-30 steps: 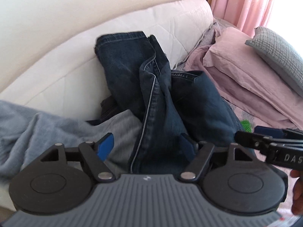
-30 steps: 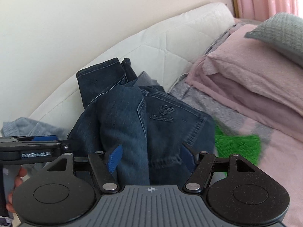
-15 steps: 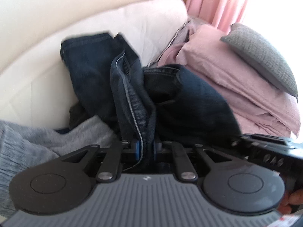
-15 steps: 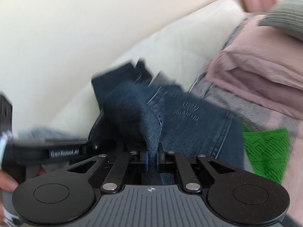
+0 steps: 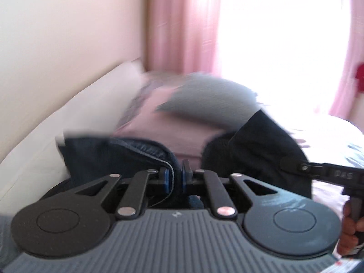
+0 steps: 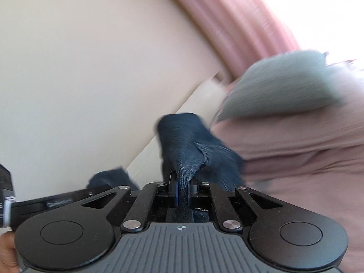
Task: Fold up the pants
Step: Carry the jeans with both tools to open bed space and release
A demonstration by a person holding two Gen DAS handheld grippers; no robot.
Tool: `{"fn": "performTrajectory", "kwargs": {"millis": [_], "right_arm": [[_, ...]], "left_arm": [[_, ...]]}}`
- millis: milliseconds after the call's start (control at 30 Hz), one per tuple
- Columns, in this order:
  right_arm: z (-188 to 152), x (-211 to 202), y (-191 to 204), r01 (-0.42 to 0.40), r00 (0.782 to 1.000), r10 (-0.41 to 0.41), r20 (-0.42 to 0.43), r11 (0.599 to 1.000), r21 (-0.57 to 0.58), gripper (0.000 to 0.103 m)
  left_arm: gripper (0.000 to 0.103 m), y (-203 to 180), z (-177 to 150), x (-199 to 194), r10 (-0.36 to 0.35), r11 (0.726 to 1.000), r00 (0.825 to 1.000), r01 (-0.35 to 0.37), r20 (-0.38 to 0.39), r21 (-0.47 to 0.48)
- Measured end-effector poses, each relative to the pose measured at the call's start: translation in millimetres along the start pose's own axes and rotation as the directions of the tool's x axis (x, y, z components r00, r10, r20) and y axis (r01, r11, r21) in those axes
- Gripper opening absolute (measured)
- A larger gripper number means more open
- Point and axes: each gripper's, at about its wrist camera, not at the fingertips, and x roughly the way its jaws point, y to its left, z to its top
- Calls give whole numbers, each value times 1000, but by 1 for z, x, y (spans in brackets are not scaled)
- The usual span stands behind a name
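Dark blue jeans (image 5: 109,157) hang lifted between both grippers, blurred by motion. My left gripper (image 5: 175,179) is shut on a stitched edge of the denim, which bunches over its blue pads. In the right wrist view my right gripper (image 6: 182,191) is shut on another fold of the jeans (image 6: 182,136), which stands up in front of it. The right gripper's body (image 5: 327,173) shows at the right of the left wrist view, with more denim (image 5: 261,150) draped by it. The left gripper's side (image 6: 54,202) shows at the lower left of the right wrist view.
A grey pillow (image 5: 204,100) lies on pink bedding (image 5: 159,127) ahead, with a white headboard cushion (image 5: 79,111) along the cream wall (image 5: 68,34). Pink curtains (image 5: 182,22) flank a bright window. A hand (image 5: 350,229) grips the right tool's handle.
Both grippers shut on the jeans and then rose and swung right with them. The pile and the grey garment have dropped out of view; curtains and window now fill the background.
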Motion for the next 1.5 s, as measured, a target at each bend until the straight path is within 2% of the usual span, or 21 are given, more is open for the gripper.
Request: {"fn": "performTrajectory", "kwargs": {"millis": [133,233,300,367,433,467,500,567,633,733,767,833,900,967,1033,1133,1233,1267,1333,1400,1500], "right_arm": [[25,-105,-45,118,985,-121,125,993,29,3],[50,-191,-86,224,946,-235,221,972,78,3],[64,-257,-110,278,905,-294,308,956,98,4],[74,-329,-133,340,851,-358,385,933,116,4],[72,-396,-154,413,794,-427,432,901,131,6],[67,-427,-166,468,772,-473,426,875,124,13],[58,-451,-179,525,757,-524,391,843,113,42],[28,-491,-215,635,731,-639,240,766,103,93],[-14,-529,-254,705,696,-715,59,697,133,94],[-91,-569,-292,768,639,-746,-187,606,208,93],[-121,-579,-298,783,622,-746,-239,580,226,93],[-151,-614,-306,802,598,-733,-325,539,258,93],[-145,-644,-311,802,597,-710,-373,521,293,93],[-135,-652,-298,804,595,-703,-390,513,301,93],[-128,-651,-285,810,586,-713,-385,510,289,93],[-123,-641,-274,809,588,-716,-377,525,264,93],[-130,-620,-266,834,551,-740,-386,509,214,93],[-132,-615,-262,836,548,-742,-386,508,208,93],[-140,-603,-258,831,555,-739,-382,518,205,93],[-144,-597,-249,832,552,-743,-379,517,199,93],[-148,-591,-237,829,556,-742,-374,526,191,93]], "left_arm": [[7,-115,20,-14,-133,989,990,130,44,66],[7,-209,31,-23,-227,971,971,220,69,97],[7,-270,34,-35,-287,954,953,274,98,123],[8,-331,29,-47,-356,929,927,339,113,149],[12,-396,14,-51,-396,908,914,377,86,181],[16,-426,1,-46,-404,901,913,388,48,195],[24,-453,-17,-37,-415,889,910,407,-10,209],[30,-499,-59,-14,-410,875,899,435,-154,214],[34,-536,-110,1,-362,879,882,431,-301,204],[34,-541,-182,33,-296,895,831,414,-472,167],[35,-537,-203,33,-282,901,811,408,-513,150],[39,-533,-231,31,-245,911,780,389,-575,139],[46,-533,-246,15,-208,917,766,369,-608,152],[49,-533,-246,2,-178,918,757,358,-629,171],[52,-532,-243,-18,-155,915,755,353,-637,196],[59,-530,-238,-32,-141,903,774,357,-618,241],[62,-527,-235,-43,-155,890,778,377,-609,255],[63,-525,-234,-46,-163,887,777,386,-608,256],[63,-522,-234,-53,-164,879,785,391,-598,272],[63,-519,-234,-58,-163,875,793,391,-587,285],[64,-514,-232,-65,-164,869,797,395,-581,297]]}}
